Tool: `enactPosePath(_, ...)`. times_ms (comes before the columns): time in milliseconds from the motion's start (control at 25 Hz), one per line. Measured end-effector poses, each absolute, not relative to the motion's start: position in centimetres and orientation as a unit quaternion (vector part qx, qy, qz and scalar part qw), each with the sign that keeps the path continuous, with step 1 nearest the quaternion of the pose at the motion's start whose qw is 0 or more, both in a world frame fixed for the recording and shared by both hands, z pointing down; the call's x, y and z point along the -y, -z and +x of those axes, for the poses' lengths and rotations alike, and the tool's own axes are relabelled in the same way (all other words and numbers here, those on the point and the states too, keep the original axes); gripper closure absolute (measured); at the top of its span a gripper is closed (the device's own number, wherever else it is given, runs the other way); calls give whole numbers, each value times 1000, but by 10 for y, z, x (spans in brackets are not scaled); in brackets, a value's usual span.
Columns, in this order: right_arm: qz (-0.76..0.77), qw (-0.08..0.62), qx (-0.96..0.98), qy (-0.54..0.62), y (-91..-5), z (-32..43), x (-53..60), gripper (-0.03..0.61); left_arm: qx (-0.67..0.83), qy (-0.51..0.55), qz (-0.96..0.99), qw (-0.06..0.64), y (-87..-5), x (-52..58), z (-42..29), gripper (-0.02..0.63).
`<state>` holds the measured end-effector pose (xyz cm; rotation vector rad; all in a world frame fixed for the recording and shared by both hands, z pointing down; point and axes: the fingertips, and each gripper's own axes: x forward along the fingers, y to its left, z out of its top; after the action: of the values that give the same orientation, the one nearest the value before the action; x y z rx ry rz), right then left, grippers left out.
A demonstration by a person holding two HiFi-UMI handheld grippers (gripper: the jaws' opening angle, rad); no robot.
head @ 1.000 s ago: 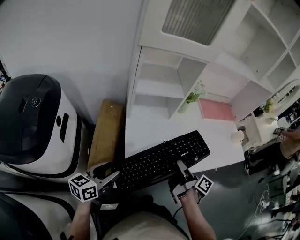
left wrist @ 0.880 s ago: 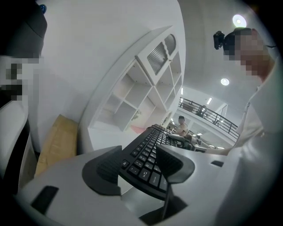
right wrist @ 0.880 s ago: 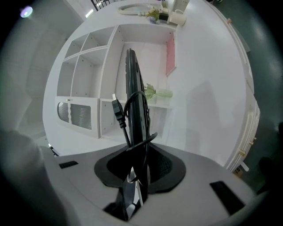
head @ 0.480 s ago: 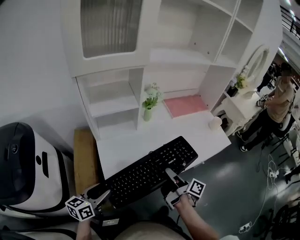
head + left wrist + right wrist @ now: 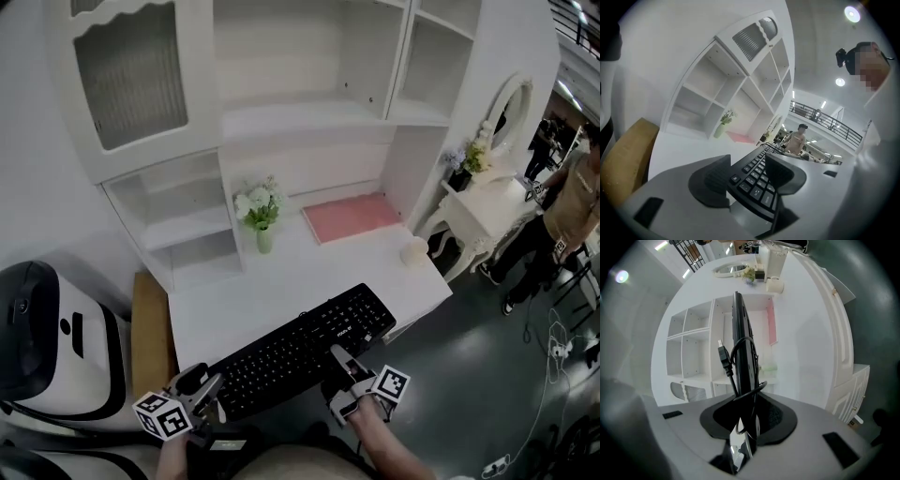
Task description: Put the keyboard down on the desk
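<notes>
So, keyboard [image 5: 300,349] isn't down yet: it's held at the desk [image 5: 281,286] front edge, far half over the top, near-left end hanging off. Left gripper [image 5: 208,386] jaws wide, clamped on its left end. Right gripper [image 5: 341,364] jaws narrow, pinching the near edge. Left to do: push in, lower, release. Room: bare top ahead; vase [image 5: 262,225] and pink mat [image 5: 352,216] well back.

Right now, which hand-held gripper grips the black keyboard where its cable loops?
The right hand-held gripper: the looped black cable meets its jaws alongside the black plastic keyboard. The left hand-held gripper clamps only keys.
</notes>
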<state>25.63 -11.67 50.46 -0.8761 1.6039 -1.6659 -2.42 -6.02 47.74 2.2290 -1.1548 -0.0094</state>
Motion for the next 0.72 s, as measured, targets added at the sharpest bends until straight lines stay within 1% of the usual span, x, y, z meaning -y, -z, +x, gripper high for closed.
enactPosePath(240,-322,342,-603,645,-508,310,126,480,442,-13,853,279,-456,61,41,373)
enactPosePath(440,-314,353,-595,650,-513,343,135,480,443,-42,859,254,-447,64,83,374)
enactPosePath(720,-327,366,-575,655,-524,379,145,480,431,-67,859,268,-453,70,116,374)
